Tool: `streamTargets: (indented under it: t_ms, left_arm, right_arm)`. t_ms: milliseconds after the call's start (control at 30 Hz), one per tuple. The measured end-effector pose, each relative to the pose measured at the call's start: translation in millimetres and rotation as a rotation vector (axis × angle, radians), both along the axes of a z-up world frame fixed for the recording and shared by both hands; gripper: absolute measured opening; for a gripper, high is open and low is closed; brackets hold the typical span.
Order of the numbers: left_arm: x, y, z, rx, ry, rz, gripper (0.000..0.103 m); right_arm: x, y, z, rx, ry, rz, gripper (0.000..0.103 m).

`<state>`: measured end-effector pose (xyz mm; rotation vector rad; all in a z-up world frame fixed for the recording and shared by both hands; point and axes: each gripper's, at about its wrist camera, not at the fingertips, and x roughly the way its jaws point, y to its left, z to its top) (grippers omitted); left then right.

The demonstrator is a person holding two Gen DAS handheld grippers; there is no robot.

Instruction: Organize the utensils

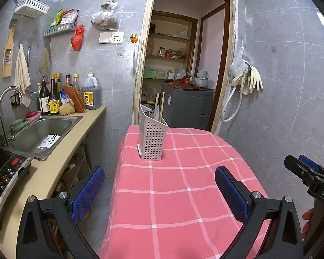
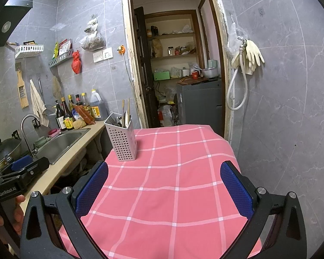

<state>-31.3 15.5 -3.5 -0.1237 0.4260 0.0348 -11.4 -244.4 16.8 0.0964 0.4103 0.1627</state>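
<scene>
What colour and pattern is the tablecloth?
Pink tablecloth with a white grid check, clearest in the right wrist view.

The utensil holder point(image 1: 153, 139) looked like matt grey-white plastic, its walls pierced with a grid of square holes; pale wooden chopsticks point(image 1: 161, 106) stood in it. The tablecloth point(image 1: 183, 183) was soft pink woven cloth with white check lines, slightly rumpled. The sink point(image 1: 43, 133) and its curved faucet point(image 1: 5, 108) were brushed, shiny steel. The wall tiles point(image 1: 291, 86) were glossy grey with marble-like veining, catching reflections. The countertop point(image 1: 60, 161) looked smooth and beige. The left gripper point(image 1: 159, 192) and the right gripper point(image 2: 164, 191) had matt black plastic frames with metal bolts and blue, finely dimpled pads point(image 2: 235, 185). Cream rubber gloves point(image 2: 253, 54) hung matt on the wall.
</scene>
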Motion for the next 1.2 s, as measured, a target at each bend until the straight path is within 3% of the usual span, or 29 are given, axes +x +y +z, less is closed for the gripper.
streamTargets:
  t_ms: [1200]
  left_arm:
    - [0.4,1.8,-3.9,-0.026,0.005,0.014,0.103]
  right_arm:
    - [-1.0,2.5,-0.1,-0.008,0.007,0.004,0.102]
